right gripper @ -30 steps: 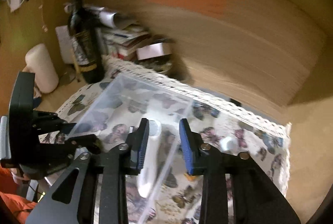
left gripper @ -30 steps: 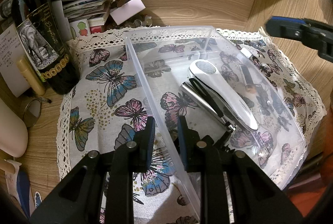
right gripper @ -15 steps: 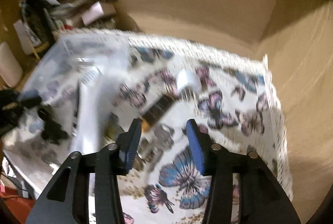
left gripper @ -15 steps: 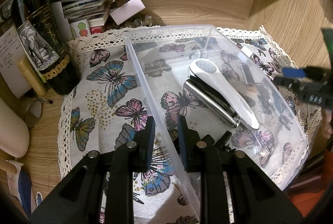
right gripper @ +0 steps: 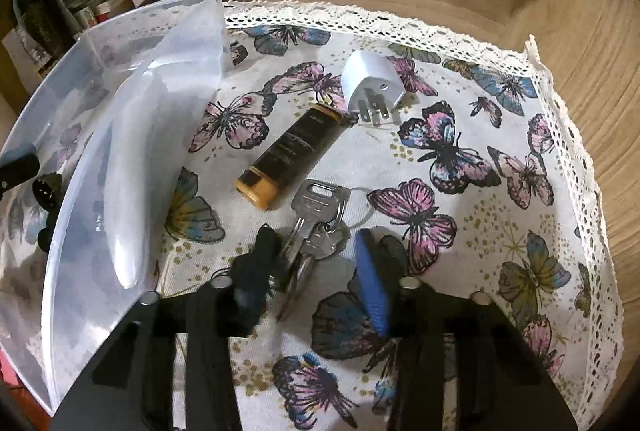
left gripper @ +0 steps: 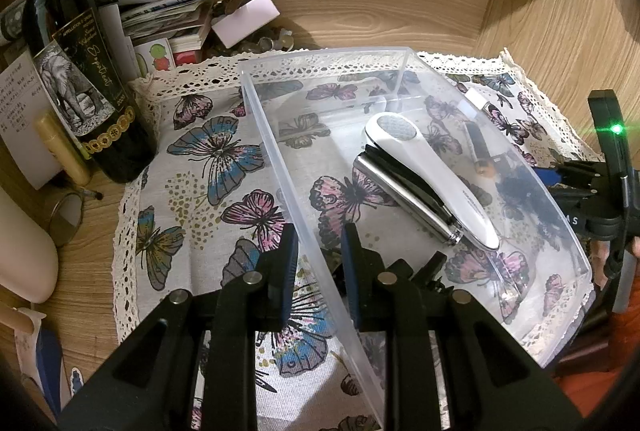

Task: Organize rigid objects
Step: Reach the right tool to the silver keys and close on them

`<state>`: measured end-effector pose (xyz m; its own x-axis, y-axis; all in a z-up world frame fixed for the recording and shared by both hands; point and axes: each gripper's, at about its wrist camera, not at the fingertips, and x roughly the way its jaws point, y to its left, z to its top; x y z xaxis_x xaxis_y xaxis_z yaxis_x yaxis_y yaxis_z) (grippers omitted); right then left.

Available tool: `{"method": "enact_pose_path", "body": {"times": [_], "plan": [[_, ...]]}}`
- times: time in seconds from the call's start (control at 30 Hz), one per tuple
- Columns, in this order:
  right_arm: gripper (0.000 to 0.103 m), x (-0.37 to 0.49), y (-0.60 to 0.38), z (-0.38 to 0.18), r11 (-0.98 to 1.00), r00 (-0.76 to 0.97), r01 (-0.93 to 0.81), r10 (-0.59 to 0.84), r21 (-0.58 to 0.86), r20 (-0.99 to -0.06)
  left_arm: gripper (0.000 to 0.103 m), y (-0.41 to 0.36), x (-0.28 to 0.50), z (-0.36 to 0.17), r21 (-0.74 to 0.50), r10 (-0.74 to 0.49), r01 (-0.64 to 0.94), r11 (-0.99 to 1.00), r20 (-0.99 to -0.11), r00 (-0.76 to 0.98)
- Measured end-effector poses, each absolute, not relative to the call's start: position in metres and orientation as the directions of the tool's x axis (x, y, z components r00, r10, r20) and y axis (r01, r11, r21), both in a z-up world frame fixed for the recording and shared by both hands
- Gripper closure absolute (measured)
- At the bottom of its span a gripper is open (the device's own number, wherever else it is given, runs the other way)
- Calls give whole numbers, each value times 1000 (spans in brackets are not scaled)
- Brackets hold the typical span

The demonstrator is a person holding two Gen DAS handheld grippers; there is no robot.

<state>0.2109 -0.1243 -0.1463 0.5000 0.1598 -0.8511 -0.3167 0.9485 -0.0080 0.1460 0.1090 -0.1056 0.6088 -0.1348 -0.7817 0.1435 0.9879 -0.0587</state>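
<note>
The left claw (left gripper: 318,271) was closed on the near wall of the clear plastic box (left gripper: 280,167), one finger inside and one outside. The box sat on a butterfly cloth (left gripper: 208,167) with a lace edge, spread over the wooden counter (left gripper: 76,263). Inside the box lay a white tool with a round mesh head (left gripper: 424,171), leaning on a silver and black folded tool (left gripper: 400,191). There was small dark writing on the white tool, but it was too small to read. The right claw (right gripper: 316,267) was open and hung just above a bunch of silver keys (right gripper: 316,227) on the cloth, outside the box, with a finger on each side of the keys. Just past the keys lay a black lighter with an orange end (right gripper: 288,155); its gold writing was too blurry to read. A white plug (right gripper: 370,83) with metal prongs lay at the lighter's far end, touching it or nearly so. At the left of the cloth stood a dark wine bottle (left gripper: 80,91). Its label showed an elephant and the word "APPELLATION". Papers and small boxes (left gripper: 168,15) were piled behind it.
</note>
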Motion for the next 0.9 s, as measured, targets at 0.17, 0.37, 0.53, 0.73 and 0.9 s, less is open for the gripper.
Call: {"method": "enact_pose_path", "body": {"times": [0.17,0.37,0.53,0.73,0.9], "plan": [[82,209,-125,-142,950,509,-311,150,-19,-848,81,109,146,-106,-59,-136,145,988,-782,608],[95,208,-131,-130,956,529,-295,156,-8,-834,81,110,146,-106,-58,-135,145,988,-782,608],[98,202,-131,-115,957,567,-288,134,-42,-812,81,110,146,-106,-59,-136,145,988,-783,608],[98,201,-135,-104,960,597,-276,128,-53,-792,81,110,146,-106,-58,-135,145,988,-783,608],[98,199,-144,-99,967,615,-248,111,-58,-781,81,110,146,-106,-57,-135,145,988,-783,608]]}}
